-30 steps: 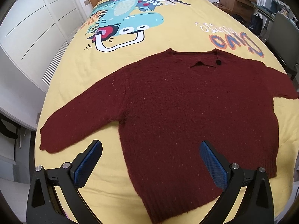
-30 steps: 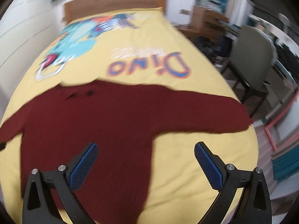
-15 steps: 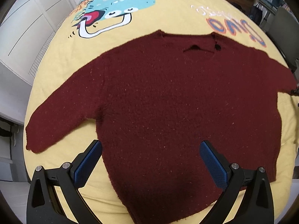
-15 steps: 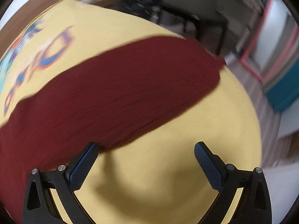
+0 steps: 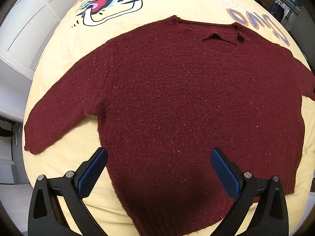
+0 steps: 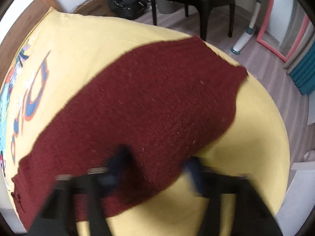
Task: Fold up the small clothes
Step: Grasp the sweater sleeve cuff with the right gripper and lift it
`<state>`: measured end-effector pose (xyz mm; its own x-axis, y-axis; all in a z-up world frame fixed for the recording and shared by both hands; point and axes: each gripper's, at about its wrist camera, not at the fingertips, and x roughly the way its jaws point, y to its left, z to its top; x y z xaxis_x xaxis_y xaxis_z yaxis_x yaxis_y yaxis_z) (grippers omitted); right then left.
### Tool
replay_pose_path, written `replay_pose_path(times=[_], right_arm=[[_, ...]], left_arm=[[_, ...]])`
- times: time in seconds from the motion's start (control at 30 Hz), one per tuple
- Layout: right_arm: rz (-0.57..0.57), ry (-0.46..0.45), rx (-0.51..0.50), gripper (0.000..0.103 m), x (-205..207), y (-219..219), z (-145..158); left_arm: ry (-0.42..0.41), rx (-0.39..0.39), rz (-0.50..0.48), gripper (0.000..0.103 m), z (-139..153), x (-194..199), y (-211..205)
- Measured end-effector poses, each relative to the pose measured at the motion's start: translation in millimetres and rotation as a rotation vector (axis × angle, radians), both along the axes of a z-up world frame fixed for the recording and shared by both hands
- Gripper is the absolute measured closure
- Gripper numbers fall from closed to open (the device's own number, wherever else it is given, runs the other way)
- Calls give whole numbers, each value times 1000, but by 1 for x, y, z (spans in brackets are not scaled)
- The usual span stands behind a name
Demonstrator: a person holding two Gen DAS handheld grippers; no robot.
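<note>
A dark red knitted sweater (image 5: 177,98) lies flat on the yellow bedspread (image 5: 59,49), both sleeves spread out. My left gripper (image 5: 157,169) is open and empty, hovering over the sweater's lower hem. In the right wrist view the sweater's right sleeve (image 6: 157,102) fills the middle. My right gripper (image 6: 155,167) is blurred by motion; its fingers stand narrower than before, astride the sleeve's lower edge. Whether they grip the sleeve is unclear.
The bedspread has a dinosaur print (image 5: 118,0) and "Dino" lettering (image 6: 29,98). White cupboards (image 5: 29,29) stand left of the bed. A dark chair (image 6: 193,2), a bag (image 6: 126,2) and a pink-framed mirror (image 6: 283,39) stand on the floor to the right.
My left gripper moved slightly forward over the sweater. My right gripper swung to the right sleeve, came down close to it, and its fingers are closing.
</note>
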<state>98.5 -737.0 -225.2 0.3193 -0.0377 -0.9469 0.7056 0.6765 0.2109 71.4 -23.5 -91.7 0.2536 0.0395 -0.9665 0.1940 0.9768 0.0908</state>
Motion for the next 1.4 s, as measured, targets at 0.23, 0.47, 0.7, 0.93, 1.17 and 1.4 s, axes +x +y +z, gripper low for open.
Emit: replay_pose_path(times=[0.23, 0.47, 0.7, 0.93, 1.17, 1.4], right_arm=[[144, -65, -86, 90, 22, 28, 48], [295, -176, -178, 91, 20, 88, 125], [468, -283, -210, 91, 37, 178, 201], [646, -352, -157, 91, 73, 300, 233], [794, -311, -56, 91, 100, 400, 198], [910, -87, 7, 91, 87, 466, 100]], left_arm=[[17, -10, 44, 1, -7, 7, 14], [3, -35, 98, 1, -6, 18, 26], [-13, -53, 83, 1, -3, 30, 31], [-42, -87, 73, 1, -1, 41, 40], [-33, -94, 81, 1, -5, 45, 52], [-15, -93, 84, 1, -11, 42, 59]])
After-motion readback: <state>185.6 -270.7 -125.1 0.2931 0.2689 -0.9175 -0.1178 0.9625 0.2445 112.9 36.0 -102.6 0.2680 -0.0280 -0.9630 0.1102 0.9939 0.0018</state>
